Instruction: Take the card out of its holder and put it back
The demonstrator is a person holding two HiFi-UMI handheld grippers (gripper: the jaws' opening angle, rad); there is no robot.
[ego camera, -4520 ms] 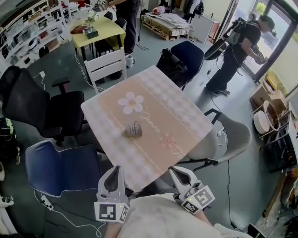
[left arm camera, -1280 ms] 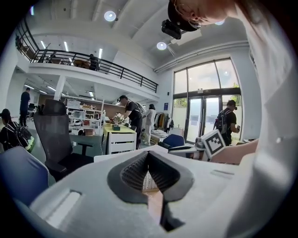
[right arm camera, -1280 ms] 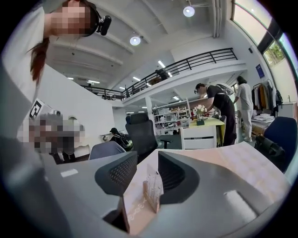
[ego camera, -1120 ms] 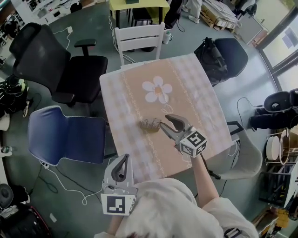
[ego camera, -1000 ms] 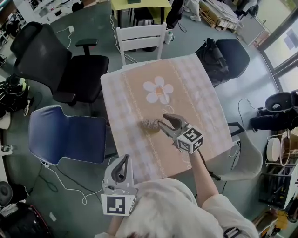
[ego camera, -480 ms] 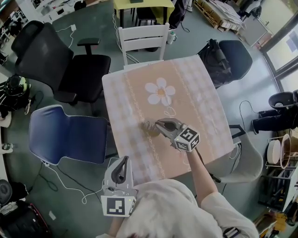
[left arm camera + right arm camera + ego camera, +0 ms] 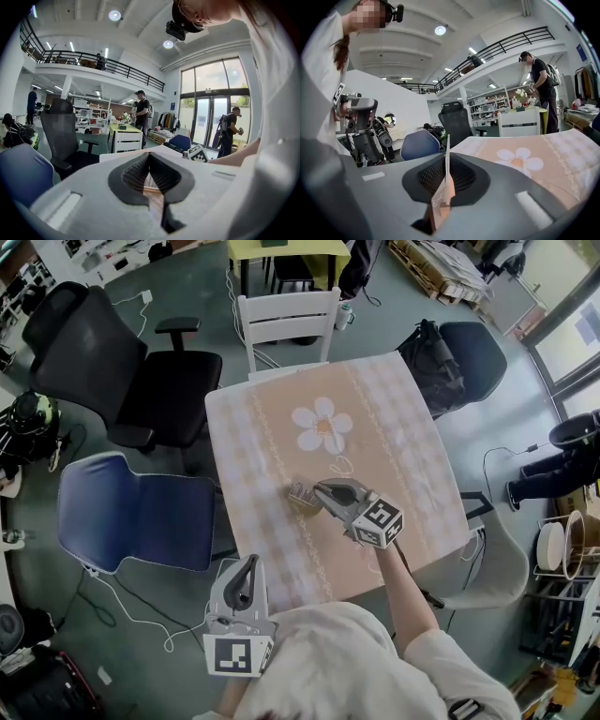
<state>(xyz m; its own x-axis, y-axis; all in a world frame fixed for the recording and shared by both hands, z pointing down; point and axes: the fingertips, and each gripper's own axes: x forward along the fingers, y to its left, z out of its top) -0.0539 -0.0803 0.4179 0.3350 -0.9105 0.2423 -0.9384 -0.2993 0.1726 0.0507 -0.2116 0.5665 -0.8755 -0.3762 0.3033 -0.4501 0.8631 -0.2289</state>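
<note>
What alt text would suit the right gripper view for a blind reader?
The right gripper's dark grey jaws are closing on a thin white card standing edge-on between them. Beyond lies a peach tablecloth with a white flower, and a white wooden chair.

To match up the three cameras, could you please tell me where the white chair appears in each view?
Head view: white chair at top centre, at the far edge of the table.
Left gripper view: white chair left of centre, small and in the background.
Right gripper view: white chair right of centre, beyond the table.
Shared landmark: black office chair, to its left in all three.
</note>
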